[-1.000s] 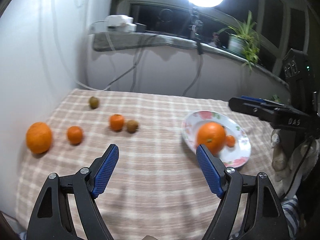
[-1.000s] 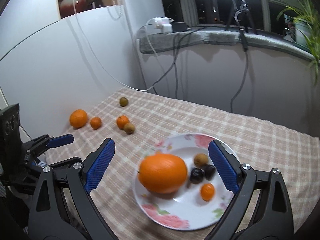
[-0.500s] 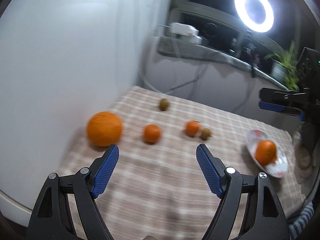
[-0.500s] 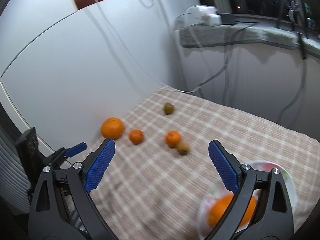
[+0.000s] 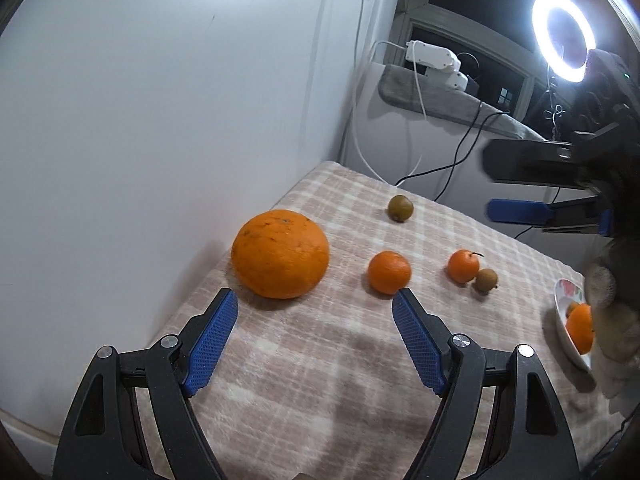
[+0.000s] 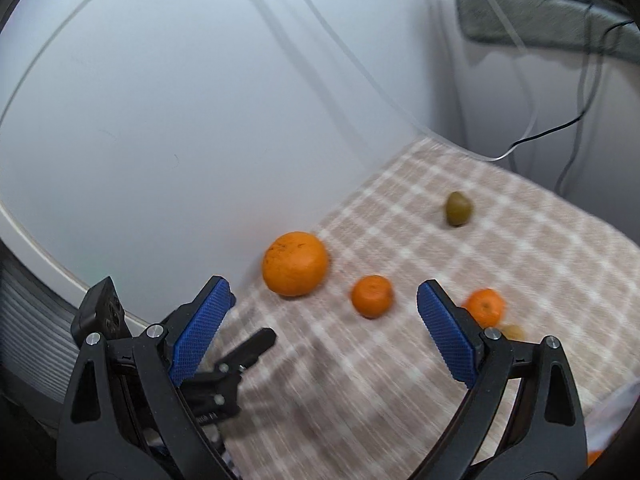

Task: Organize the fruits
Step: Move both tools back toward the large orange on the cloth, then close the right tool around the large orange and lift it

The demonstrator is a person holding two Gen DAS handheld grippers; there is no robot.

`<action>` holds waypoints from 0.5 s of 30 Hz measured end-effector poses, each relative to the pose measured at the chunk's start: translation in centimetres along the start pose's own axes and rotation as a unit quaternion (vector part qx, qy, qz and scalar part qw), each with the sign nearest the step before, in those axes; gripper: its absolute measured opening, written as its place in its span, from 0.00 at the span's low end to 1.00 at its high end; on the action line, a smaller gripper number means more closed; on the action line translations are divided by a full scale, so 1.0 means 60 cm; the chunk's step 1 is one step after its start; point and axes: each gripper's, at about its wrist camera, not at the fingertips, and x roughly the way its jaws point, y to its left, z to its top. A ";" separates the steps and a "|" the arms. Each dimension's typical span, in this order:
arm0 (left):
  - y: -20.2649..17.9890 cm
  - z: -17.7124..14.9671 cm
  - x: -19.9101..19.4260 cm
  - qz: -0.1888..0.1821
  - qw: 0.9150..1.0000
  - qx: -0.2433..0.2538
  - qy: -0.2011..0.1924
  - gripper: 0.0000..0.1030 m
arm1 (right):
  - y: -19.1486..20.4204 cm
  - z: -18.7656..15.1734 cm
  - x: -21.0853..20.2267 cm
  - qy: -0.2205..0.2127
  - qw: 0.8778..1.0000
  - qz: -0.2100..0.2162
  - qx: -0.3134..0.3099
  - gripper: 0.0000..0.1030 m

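on the plaid-covered counter (image 5: 304,392) five fruits wait loose, a big orange (image 5: 281,259) by the wall, while the plate (image 5: 562,316) holds some already, and both the left tool (image 5: 314,314) and right tool (image 6: 323,306) gape empty.

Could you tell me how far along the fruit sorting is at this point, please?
Done: at least one orange already sits on the floral plate. In hand: nothing; the left claw and right claw are both open and empty. Left: five fruits on the checked cloth: the big orange, two mandarins and two small brownish-green fruits.
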 end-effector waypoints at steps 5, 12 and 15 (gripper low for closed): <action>0.004 0.003 0.021 0.002 1.000 0.003 0.007 0.77 | 0.005 0.012 0.068 0.024 1.000 0.013 0.008 0.92; 0.021 0.005 0.040 -0.002 1.000 -0.015 0.011 0.72 | 0.003 0.025 0.138 0.053 0.998 0.034 0.015 0.80; 0.027 0.007 0.044 -0.001 1.000 -0.021 0.013 0.71 | 0.001 0.030 0.163 0.067 0.996 0.049 0.022 0.75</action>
